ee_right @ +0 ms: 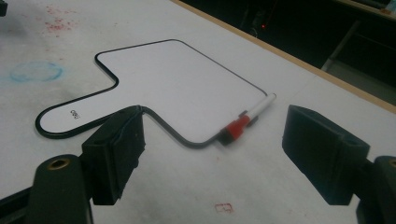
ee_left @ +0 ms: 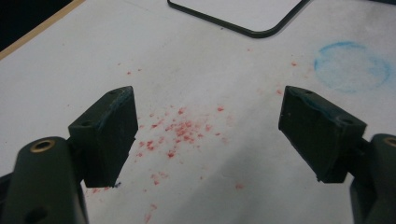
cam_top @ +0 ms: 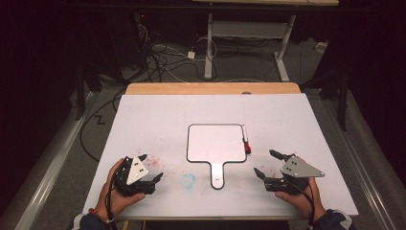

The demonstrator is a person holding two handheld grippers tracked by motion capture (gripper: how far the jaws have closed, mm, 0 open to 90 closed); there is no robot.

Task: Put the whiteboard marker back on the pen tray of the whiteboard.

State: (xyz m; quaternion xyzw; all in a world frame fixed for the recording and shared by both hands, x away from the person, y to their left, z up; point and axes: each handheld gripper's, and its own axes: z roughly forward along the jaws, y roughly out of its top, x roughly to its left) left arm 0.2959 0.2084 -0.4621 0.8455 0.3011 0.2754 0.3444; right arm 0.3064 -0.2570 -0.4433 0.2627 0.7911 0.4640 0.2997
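Left claw (ee_right: pixel 1 7) cut off by frame edge.

Stained worktop, cluttered floor behind

The white worktop (cam_top: pixel 158 115) carries a scatter of red specks (cam_top: pixel 152 158) near its front left and a faint blue ring (cam_top: pixel 187 180) just right of them; a wooden edge (cam_top: pixel 213 88) shows along its far side. Beyond it, on the grey floor (cam_top: pixel 249 67), cables (cam_top: pixel 160 60) lie tangled beside the white legs of another desk (cam_top: pixel 209 45), against a dark background.
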